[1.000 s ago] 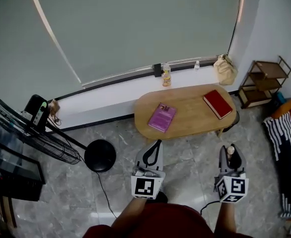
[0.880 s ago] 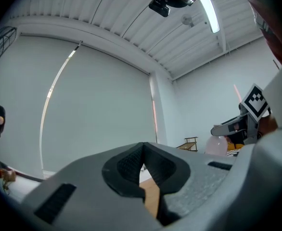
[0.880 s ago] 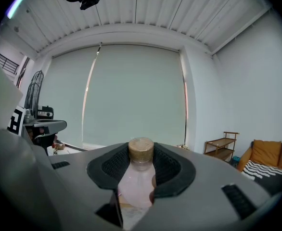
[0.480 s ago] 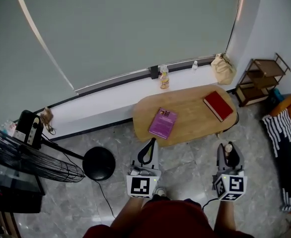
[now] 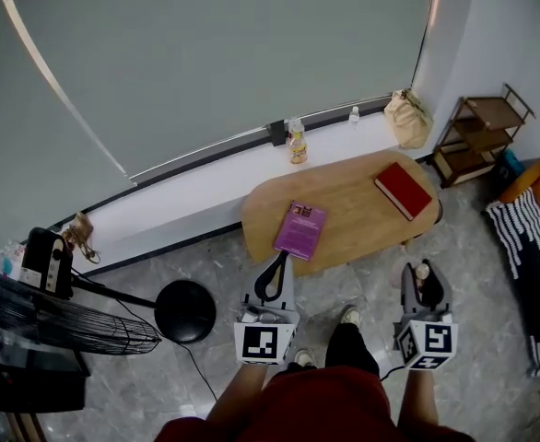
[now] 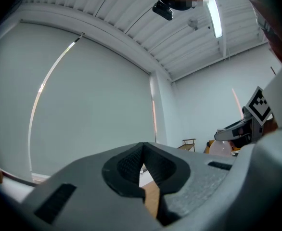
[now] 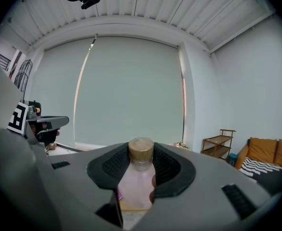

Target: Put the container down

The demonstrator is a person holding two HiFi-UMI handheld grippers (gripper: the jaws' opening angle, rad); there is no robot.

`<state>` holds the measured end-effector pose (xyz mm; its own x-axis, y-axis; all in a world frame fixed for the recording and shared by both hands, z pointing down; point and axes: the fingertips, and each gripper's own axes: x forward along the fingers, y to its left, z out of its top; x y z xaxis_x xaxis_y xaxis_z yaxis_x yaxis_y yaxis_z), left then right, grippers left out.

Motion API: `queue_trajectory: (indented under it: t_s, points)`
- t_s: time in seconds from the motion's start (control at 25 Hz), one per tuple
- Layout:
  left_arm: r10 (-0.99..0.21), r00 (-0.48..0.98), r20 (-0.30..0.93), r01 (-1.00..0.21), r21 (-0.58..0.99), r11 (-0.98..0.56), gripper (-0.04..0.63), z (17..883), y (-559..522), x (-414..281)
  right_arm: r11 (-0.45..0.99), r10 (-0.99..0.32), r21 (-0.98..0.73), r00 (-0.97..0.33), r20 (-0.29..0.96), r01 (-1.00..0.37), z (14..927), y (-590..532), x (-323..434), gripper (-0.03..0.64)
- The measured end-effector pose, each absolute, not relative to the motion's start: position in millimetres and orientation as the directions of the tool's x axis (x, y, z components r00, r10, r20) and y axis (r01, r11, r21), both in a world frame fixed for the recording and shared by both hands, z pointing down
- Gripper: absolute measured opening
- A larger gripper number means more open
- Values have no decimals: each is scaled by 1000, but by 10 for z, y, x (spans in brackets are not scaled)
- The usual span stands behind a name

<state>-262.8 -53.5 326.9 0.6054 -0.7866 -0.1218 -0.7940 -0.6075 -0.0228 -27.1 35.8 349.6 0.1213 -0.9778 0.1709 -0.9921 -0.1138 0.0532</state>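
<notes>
My right gripper (image 5: 422,286) is shut on a small clear bottle with a tan cork lid (image 5: 423,272), held upright over the floor just in front of the oval wooden table (image 5: 358,212). In the right gripper view the bottle (image 7: 137,179) stands between the black pads (image 7: 166,170) of the right gripper (image 7: 141,171), lid above them. My left gripper (image 5: 272,279) hangs near the table's front edge, below a purple book (image 5: 299,229). In the left gripper view the left gripper (image 6: 142,166) has its jaws together with nothing between them.
A red book (image 5: 403,191) lies on the table's right end. A bottle (image 5: 296,143) and a tan bag (image 5: 405,113) sit on the window sill. A wooden shelf (image 5: 477,132) and striped fabric (image 5: 528,274) are at the right; a fan (image 5: 63,325) with a round base (image 5: 185,311) stands at the left.
The view has shifted forward and left, so the table sits closer to both grippers. A shoe and a dark trouser leg now show between the grippers. The right gripper's hold on the bottle is unchanged.
</notes>
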Motion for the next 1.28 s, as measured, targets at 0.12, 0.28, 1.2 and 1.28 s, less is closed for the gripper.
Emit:
queue_trajectory:
  t_s: [0.12,0.28,1.2,1.28]
  points:
    - [-785,609,-113,-792,-31,-610,6,3305,-663,-2544,-113,-977,44,119,177,-993,3556,226,-195,141]
    - [-790,603,-114,-797,-29,-604,6,3315,-895,-2352,-107,-978,32,111,177,-994,3610,-19,-3,141]
    - [-761,648,14,-759,-67,-648,6,3568,-2781,-169,-84,-966,-13,78,245,-996,3967,-1933,2002,141]
    - [-756,654,14,-755,-62,-653,6,3579,-2879,20,-84,-964,-17,76,255,-996,4019,-2032,2156,141]
